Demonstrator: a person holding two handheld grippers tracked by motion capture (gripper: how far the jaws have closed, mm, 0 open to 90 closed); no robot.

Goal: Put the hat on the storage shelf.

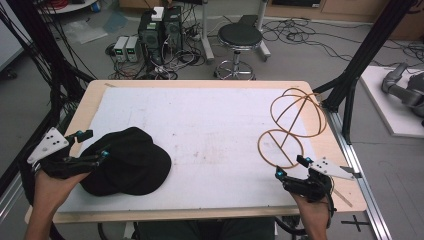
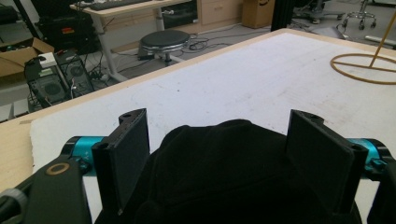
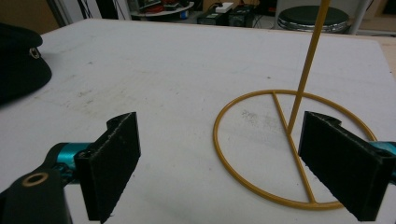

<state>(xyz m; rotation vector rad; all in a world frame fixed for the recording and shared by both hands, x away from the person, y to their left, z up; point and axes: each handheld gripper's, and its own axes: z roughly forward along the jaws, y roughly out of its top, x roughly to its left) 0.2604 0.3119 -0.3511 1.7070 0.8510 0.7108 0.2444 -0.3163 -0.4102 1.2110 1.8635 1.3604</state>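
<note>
Stool [image 1: 240, 37] & PC towers [image 1: 160, 32] behind table [image 1: 200, 85].

Probably a lab, computer towers [image 1: 159, 31] on the floor, tangled cables [image 1: 295, 35], stool [image 1: 240, 37], black frame struts [image 1: 367, 50]

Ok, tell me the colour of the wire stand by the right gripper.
The wire stand is golden yellow, clearest in the right gripper view.

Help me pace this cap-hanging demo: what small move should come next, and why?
Probably close the left gripper on the cap: its open jaws already straddle the black fabric, while the right gripper waits open beside the wire stand.
</note>
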